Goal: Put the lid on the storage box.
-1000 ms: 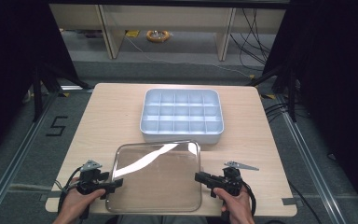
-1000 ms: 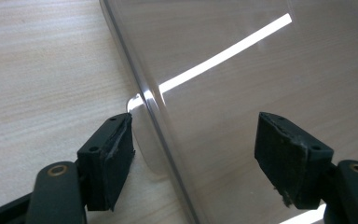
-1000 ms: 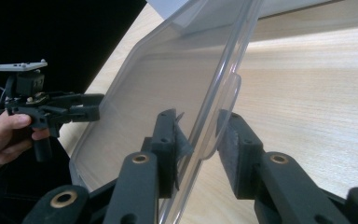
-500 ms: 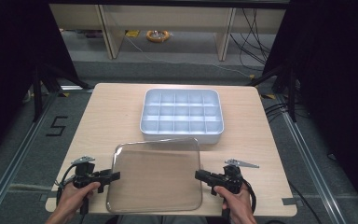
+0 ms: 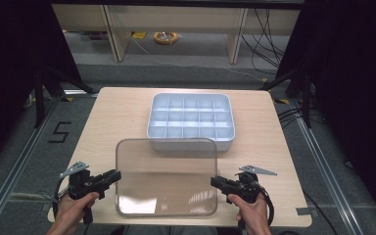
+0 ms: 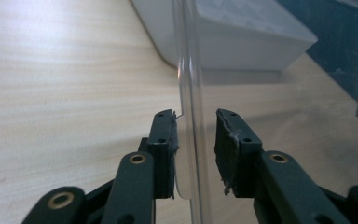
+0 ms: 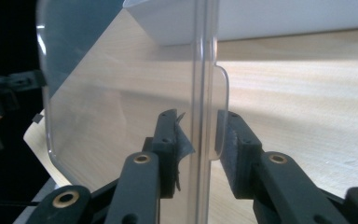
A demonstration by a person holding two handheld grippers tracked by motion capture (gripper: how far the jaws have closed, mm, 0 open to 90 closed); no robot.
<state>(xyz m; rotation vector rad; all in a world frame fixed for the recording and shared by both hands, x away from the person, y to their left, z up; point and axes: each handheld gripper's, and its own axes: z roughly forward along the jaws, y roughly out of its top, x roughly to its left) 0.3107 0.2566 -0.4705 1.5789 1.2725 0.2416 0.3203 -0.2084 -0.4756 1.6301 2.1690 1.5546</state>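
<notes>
With both hands level, left gripper point(image 5: 108, 177) and right gripper point(image 5: 219, 182) clamp the clear lid point(image 5: 166, 177).

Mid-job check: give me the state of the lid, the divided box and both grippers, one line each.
Clear plastic lid: off the box, held by its two side edges just in front of the box.
White compartment box: uncovered, compartments look empty.
Left gripper: jaws have just closed on the lid's left edge.
Right gripper: shut on the lid's right edge tab.

clear lid point(image 5: 166, 178), white tray point(image 5: 191, 120), black claws.
</notes>
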